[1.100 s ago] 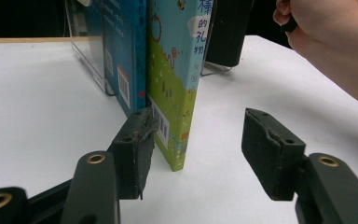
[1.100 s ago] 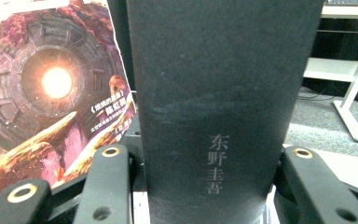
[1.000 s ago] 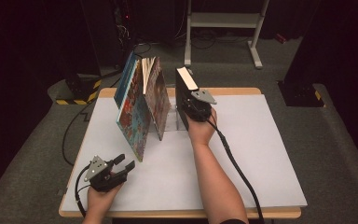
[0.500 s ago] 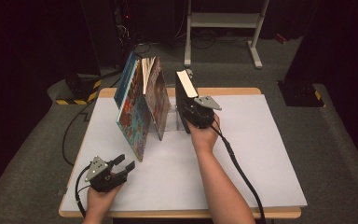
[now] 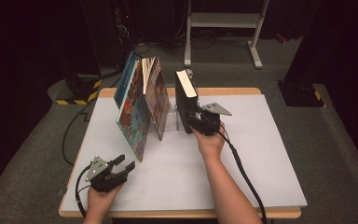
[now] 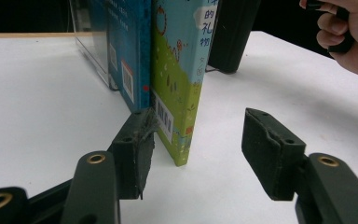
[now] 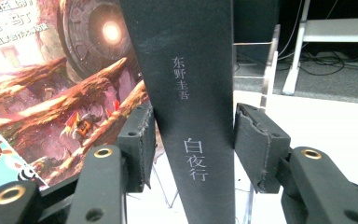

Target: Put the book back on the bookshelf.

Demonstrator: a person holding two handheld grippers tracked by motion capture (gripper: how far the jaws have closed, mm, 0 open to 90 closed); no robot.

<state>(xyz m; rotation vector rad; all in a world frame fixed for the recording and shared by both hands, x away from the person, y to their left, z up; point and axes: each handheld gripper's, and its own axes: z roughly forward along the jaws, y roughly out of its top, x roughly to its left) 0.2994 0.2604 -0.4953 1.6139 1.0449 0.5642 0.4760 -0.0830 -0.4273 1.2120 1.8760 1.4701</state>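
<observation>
The right tongs [image 7: 193,140] straddle the spine of the upright black book [image 7: 186,93]; their jaws have just been closing, grip unconfirmed. Left tongs [image 6: 196,149] rest apart, empty. Moving the book remains, probably toward the leaning books [image 5: 142,100].

Four books stood on the white table [image 5: 261,154]: one black book [image 5: 185,100] upright, and three colourful books [image 5: 142,102] leaning together just left of the black book. Two grippers were there, the left gripper [image 5: 123,164] well left of it and the right gripper [image 5: 192,122] at its spine.
</observation>
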